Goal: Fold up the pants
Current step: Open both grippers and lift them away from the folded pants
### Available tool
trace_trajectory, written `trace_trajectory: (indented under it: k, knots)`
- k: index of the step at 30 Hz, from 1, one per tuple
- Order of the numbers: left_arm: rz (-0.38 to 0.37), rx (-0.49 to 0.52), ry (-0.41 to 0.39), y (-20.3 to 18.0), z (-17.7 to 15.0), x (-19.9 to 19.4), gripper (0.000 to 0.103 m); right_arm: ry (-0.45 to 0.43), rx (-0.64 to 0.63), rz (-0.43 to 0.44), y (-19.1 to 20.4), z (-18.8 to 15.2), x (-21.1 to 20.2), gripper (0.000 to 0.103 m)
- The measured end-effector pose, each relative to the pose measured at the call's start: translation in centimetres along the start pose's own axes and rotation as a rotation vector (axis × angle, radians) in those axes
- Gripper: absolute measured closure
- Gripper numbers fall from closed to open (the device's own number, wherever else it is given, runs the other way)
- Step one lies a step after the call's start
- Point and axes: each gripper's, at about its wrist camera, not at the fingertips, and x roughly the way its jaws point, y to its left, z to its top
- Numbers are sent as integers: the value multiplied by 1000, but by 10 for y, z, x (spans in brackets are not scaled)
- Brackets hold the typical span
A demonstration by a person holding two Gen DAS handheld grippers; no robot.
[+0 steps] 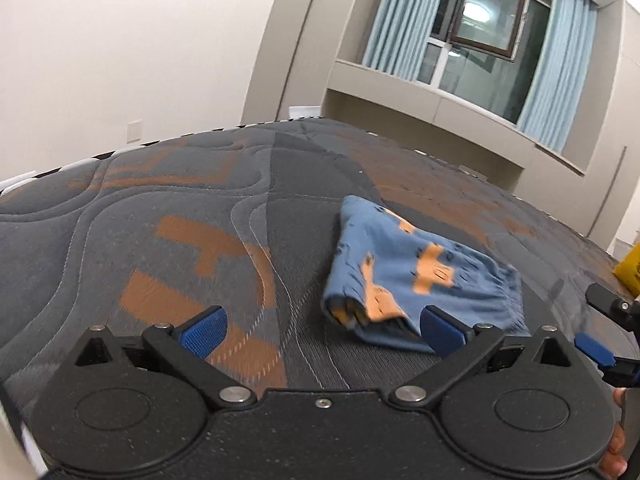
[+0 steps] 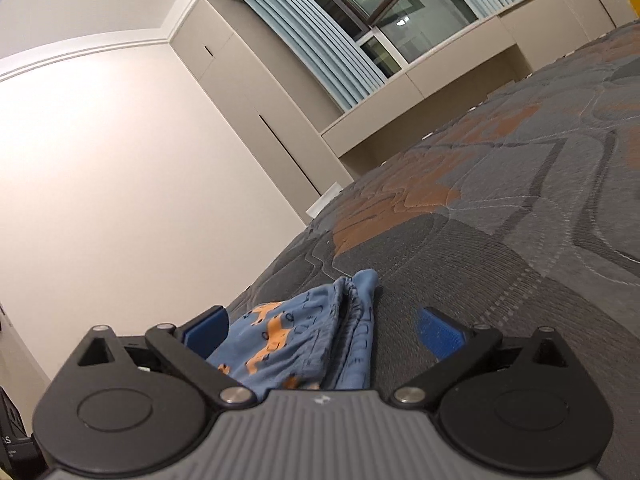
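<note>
Small blue pants (image 1: 412, 276) with orange prints lie folded into a compact bundle on the grey and orange quilted mattress (image 1: 180, 216). My left gripper (image 1: 322, 332) is open and empty, just in front of the bundle; its right pad (image 1: 440, 330) is at the bundle's near edge. In the right wrist view the pants (image 2: 304, 336) lie between my open right gripper's (image 2: 324, 332) fingers, nearer the left pad (image 2: 206, 332), waistband on the right side. The right gripper also shows at the right edge of the left wrist view (image 1: 604, 328).
The mattress (image 2: 500, 220) stretches far and to both sides. A yellow object (image 1: 630, 270) sits at the right edge of the bed. Beyond the bed are a window with blue curtains (image 1: 472, 28), beige cabinets (image 2: 256, 92) and a white wall.
</note>
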Motion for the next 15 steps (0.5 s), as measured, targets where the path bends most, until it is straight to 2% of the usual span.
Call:
trace_trajectory:
  k: [6,10,15]
  knots:
    - [-32,29,-55,-6,-20,-40,1,-58,-62,-32,17,-13,-40,0]
    - [-38,62,-119,-12,-32,-62,1,-46,-161,-65,38,-29,-60,0]
    - [-54,66,-124,-11,-41,-74,1,-158,-183,-126,56,-41,-90,0]
